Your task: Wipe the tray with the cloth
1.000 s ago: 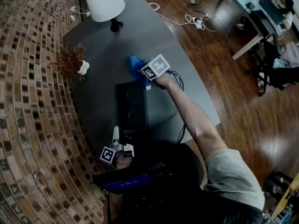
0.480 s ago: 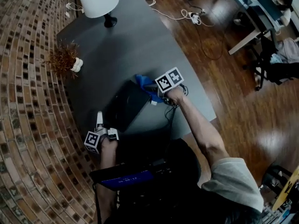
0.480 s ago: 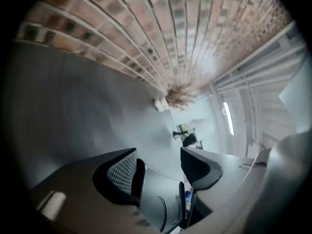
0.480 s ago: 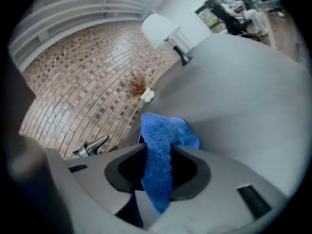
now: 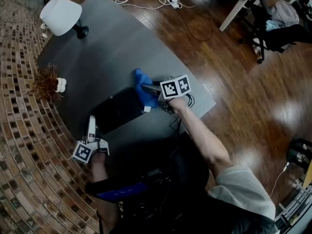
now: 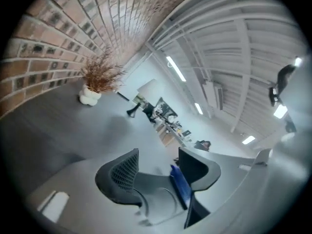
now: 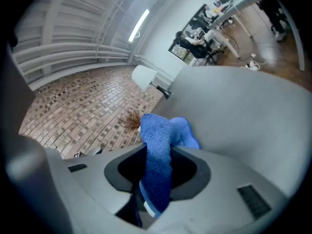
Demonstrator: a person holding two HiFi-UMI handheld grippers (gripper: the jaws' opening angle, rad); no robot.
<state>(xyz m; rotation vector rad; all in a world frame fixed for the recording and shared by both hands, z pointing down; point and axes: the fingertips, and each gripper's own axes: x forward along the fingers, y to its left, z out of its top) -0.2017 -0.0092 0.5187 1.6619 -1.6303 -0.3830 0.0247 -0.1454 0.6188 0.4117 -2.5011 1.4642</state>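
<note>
A black rectangular tray [image 5: 117, 112] lies askew on the grey table [image 5: 112, 48]. My right gripper [image 5: 149, 88] is shut on the blue cloth [image 5: 144, 94], which hangs at the tray's right end. In the right gripper view the cloth [image 7: 158, 135] is bunched between the jaws of that gripper [image 7: 158, 156] and spills forward. My left gripper [image 5: 91, 122] is just off the tray's left corner. Its jaws have just been closing; in its own view the left gripper [image 6: 158, 162] stands open with nothing between its fingers, and the tray is out of sight.
A white lamp [image 5: 61, 14] stands at the table's far corner and a small dried plant [image 5: 46, 84] near the left edge. Brick surface borders the table on the left. A cable [image 5: 141, 4] lies on the wooden floor beyond; chairs and desks stand at the top right.
The tray has swung round on the table. My right gripper carried the cloth from beyond the tray to its right end. My left gripper moved off the tray's near edge, leftward.
</note>
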